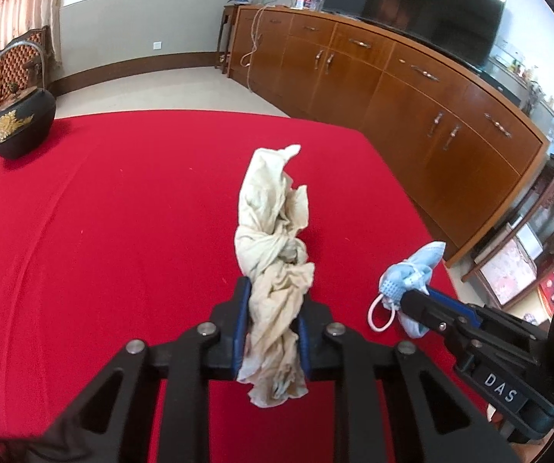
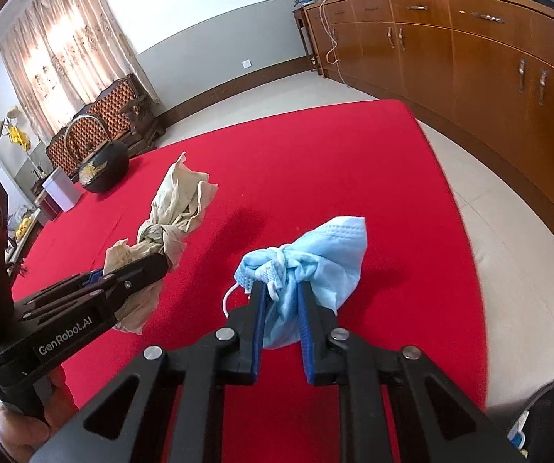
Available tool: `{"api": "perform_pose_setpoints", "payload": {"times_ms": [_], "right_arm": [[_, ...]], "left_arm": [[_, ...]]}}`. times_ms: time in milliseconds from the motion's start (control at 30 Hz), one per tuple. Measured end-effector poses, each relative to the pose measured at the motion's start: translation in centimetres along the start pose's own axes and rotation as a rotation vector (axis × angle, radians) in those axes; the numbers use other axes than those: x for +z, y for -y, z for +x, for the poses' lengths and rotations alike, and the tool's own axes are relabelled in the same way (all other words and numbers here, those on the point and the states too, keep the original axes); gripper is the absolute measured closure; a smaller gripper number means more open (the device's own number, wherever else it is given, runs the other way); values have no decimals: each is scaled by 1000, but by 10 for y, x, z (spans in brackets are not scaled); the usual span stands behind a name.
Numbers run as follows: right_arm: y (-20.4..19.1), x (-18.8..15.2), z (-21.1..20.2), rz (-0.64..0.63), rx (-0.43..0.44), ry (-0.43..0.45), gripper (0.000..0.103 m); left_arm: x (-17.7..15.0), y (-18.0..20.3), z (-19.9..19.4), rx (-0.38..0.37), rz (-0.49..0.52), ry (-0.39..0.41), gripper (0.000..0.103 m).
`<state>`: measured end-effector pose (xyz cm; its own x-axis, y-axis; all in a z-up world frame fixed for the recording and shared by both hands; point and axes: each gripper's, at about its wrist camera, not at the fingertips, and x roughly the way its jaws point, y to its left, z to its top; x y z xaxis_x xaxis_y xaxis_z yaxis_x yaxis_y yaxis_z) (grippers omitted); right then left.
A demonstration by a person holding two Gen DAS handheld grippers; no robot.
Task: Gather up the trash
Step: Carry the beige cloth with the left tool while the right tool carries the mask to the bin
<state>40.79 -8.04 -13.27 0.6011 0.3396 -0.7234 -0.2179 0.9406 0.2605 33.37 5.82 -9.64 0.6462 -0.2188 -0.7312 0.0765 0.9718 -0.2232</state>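
Over the red table (image 1: 84, 231), the left gripper (image 1: 273, 308) (marked "GenRobot.AI") angles down clamping a knotted rag (image 1: 273, 239), the right gripper (image 2: 281, 293) ("DAS") likewise pinching a blue mask (image 2: 315, 254).

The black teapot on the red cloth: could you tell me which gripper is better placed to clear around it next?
Left, probably. The teapot sits on the left gripper's side, though that gripper is full with the beige rag.

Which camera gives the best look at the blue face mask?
The right wrist view: the blue face mask fills its centre, clamped in the right gripper. The left wrist view shows it small, at the right edge, partly hidden by that gripper.
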Motion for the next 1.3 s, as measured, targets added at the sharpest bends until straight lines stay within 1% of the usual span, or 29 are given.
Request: {"api": "perform_pose_setpoints", "payload": {"times_ms": [333, 467, 700, 800, 1033, 1133, 1300], "right_arm": [[5, -44, -80, 31, -26, 25, 86], [19, -66, -114, 78, -44, 40, 86], [44, -99, -169, 146, -103, 86, 86], [60, -112, -194, 183, -138, 109, 86], [112, -148, -246, 300, -222, 145, 86], [135, -164, -266, 350, -258, 158, 86], [176, -194, -295, 439, -318, 172, 86]], "left_arm": [[-35, 35, -47, -54, 37, 6, 80], [-46, 53, -60, -86, 70, 6, 80], [-65, 101, -74, -170, 155, -9, 80], [-71, 124, -76, -210, 191, -18, 80], [-89, 184, -71, -313, 276, -64, 80], [-100, 209, -67, -355, 312, -95, 80], [-119, 248, -54, -401, 369, -144, 80]]}}
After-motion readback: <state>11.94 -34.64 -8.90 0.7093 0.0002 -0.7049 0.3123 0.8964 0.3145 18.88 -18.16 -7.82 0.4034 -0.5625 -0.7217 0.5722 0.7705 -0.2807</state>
